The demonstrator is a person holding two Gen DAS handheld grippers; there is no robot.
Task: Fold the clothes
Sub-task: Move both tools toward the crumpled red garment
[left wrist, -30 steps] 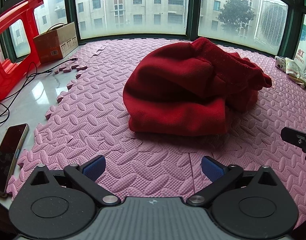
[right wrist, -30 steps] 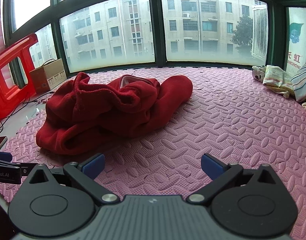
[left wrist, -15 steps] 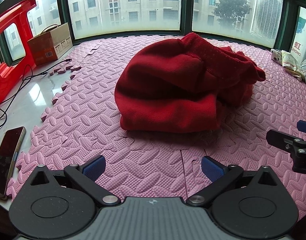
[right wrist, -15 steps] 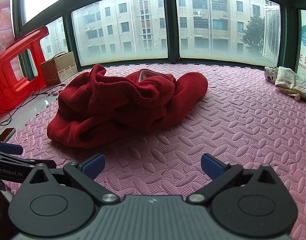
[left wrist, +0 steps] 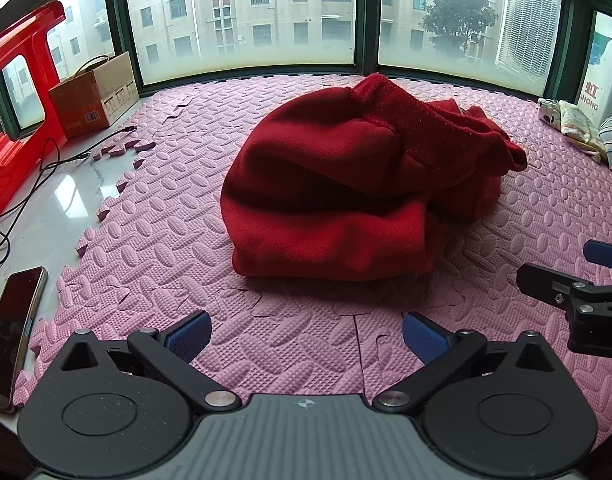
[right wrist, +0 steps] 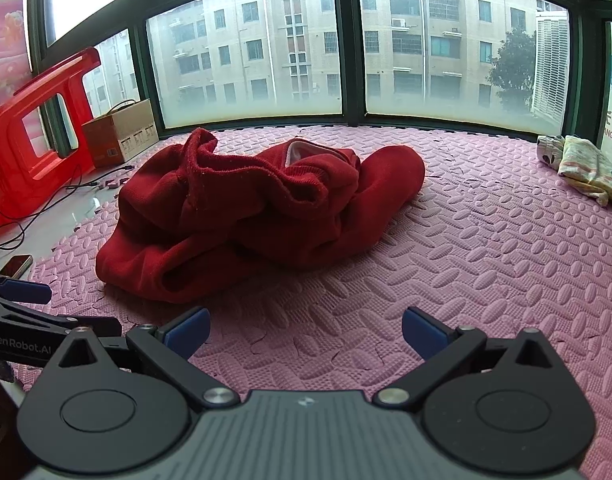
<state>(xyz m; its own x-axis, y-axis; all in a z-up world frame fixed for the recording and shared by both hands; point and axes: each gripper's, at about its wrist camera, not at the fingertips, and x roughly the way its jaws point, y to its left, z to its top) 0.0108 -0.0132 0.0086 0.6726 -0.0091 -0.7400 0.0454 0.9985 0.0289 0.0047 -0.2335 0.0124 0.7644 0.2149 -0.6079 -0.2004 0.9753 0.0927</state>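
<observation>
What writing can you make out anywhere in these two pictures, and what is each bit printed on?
"GenRobot.AI": white letters on the left gripper, seen from the right wrist view.
"D": a cut-off letter on the right gripper, at the edge of the left wrist view.
"HONG", partly cut off, under a red Chinese character I cannot read for certain: on the white sign by the window.
Cardboard box: barcode and labels too small to read.

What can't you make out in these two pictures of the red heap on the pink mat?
- Red garment: crumpled in both views, so its own folds hide its type, sleeves and underside.
- Pale clothes: cut off by the right edge in both views.
- Right tongs: only the fingertips enter the left view; the frame edge hides the rest.
- Carton: its print is too small to read.
- Phone: screen dark.
</observation>
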